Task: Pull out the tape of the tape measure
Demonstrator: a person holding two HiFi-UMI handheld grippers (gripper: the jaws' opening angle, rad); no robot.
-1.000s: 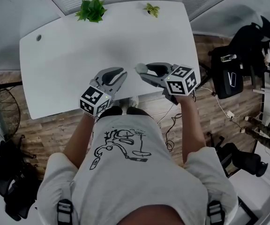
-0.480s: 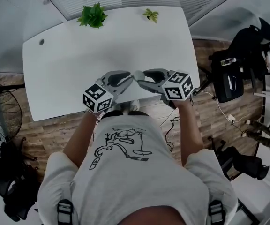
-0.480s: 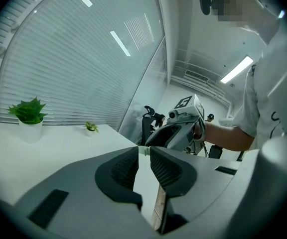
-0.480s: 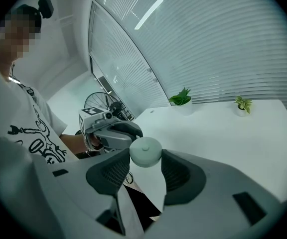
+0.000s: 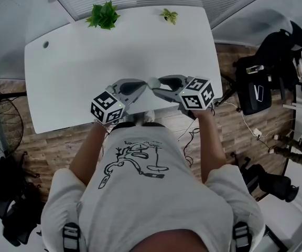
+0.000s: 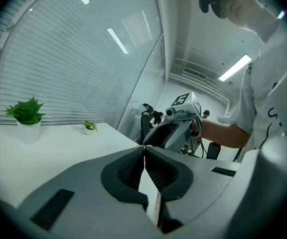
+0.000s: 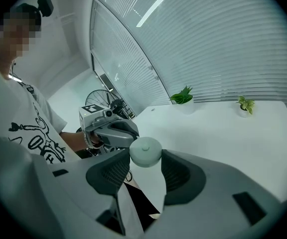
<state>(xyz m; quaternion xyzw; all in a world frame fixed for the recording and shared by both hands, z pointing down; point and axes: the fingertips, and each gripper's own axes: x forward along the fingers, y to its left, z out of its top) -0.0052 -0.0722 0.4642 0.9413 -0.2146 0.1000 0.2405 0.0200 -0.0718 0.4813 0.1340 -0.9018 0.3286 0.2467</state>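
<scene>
Right gripper [image 7: 144, 159] is closed on the tape measure [image 7: 145, 151], a pale round case clamped across its sides between the two pads, so that the case is anchored when the tape is drawn. Left gripper [image 6: 144, 149] is set tip-first against the tape measure's left side with its jaws fully together (whether the tape's end tab is pinched there cannot be made out). No tape is seen extended, so the pull is judged not yet begun. Below the tape measure lies the near edge of the white table [image 5: 77, 62]. Well beyond the tape measure, at the far edge, two potted plants [image 5: 103, 13] are stood clear of the work.
</scene>
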